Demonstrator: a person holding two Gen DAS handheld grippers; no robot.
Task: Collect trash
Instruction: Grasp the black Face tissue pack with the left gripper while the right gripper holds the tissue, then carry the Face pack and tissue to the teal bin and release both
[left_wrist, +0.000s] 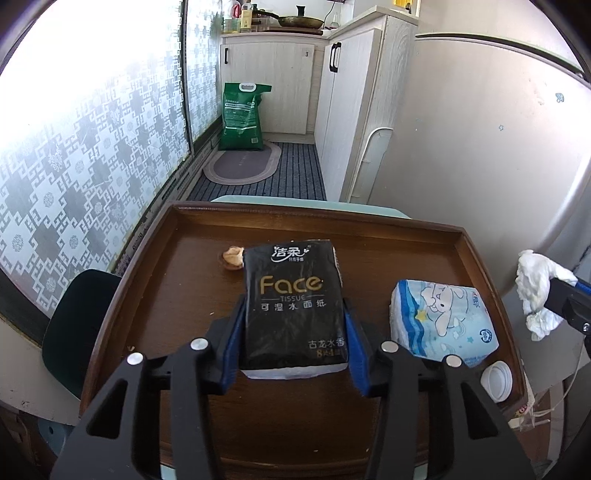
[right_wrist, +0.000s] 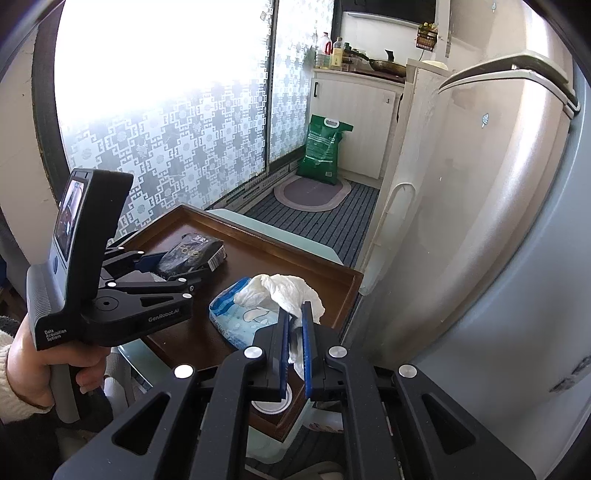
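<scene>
A: Two grippers over the wooden tray (left_wrist: 369, 225) right now. The left gripper (left_wrist: 293, 317) has its blue pads on both sides of the black tissue pack (left_wrist: 293, 302), clamped on it as far as I can see, and the pack looks like it's lying flat on the tray

B: and the right one?

A: The right gripper (right_wrist: 295, 317) is squeezed onto a crumpled white tissue (right_wrist: 280, 291), which sticks up out of the fingers and hangs above the tray's right edge. From the left camera you see that wad (left_wrist: 535, 291) off past the rim, up in the air

B: anything else on the tray?

A: A blue cartoon tissue pack (left_wrist: 443, 321) just right of the black one, a white bottle cap (left_wrist: 496, 380) in the near right corner, and a small brownish scrap (left_wrist: 233, 255) near the black pack's far left corner. Green bag (left_wrist: 242, 118) on the floor by the cabinets in the back
</scene>
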